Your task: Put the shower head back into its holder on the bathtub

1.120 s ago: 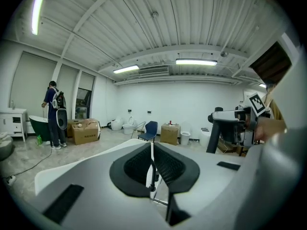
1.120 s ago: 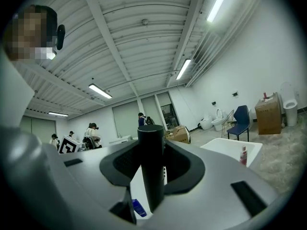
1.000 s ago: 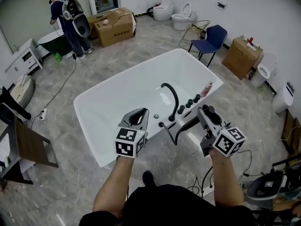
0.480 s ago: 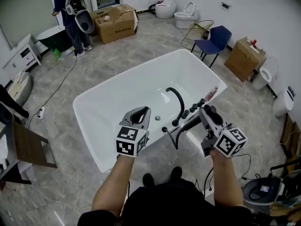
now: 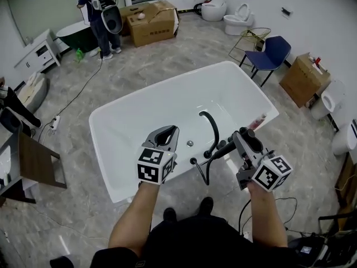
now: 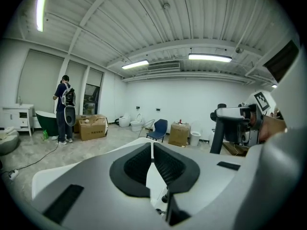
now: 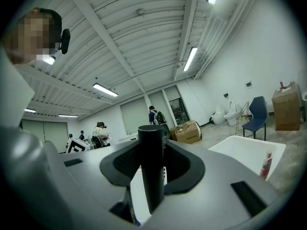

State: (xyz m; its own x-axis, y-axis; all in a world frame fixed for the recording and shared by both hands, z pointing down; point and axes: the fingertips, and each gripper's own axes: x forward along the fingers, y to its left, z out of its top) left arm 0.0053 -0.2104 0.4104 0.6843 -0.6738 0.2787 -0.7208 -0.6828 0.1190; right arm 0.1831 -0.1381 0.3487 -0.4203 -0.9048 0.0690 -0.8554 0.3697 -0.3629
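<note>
The white bathtub [image 5: 106, 128] fills the middle of the head view, with a black curved faucet [image 5: 211, 125] and black fittings on its near rim. My right gripper [image 5: 241, 135] is shut on the black shower head [image 5: 224, 148], and its hose [image 5: 204, 173] loops down beside the tub. In the right gripper view the shower head's handle [image 7: 151, 171] stands upright between the pads. My left gripper [image 5: 169, 133] hovers over the near rim, left of the faucet, shut on nothing. The left gripper view shows the shower head [image 6: 218, 128] off to the right.
A pink bottle [image 5: 258, 120] lies on the tub's right rim. A blue chair [image 5: 271, 52], cardboard boxes [image 5: 153, 21] and toilets [image 5: 237, 18] stand behind the tub. A person [image 5: 103, 7] is at the back left. A cable [image 5: 78, 94] crosses the floor; a dark table [image 5: 34, 163] is at left.
Both grippers have moved sideways along the tub's near rim, the right one carrying the shower head. The faucet now lies closer to the shower head. Neither gripper's jaws have changed.
</note>
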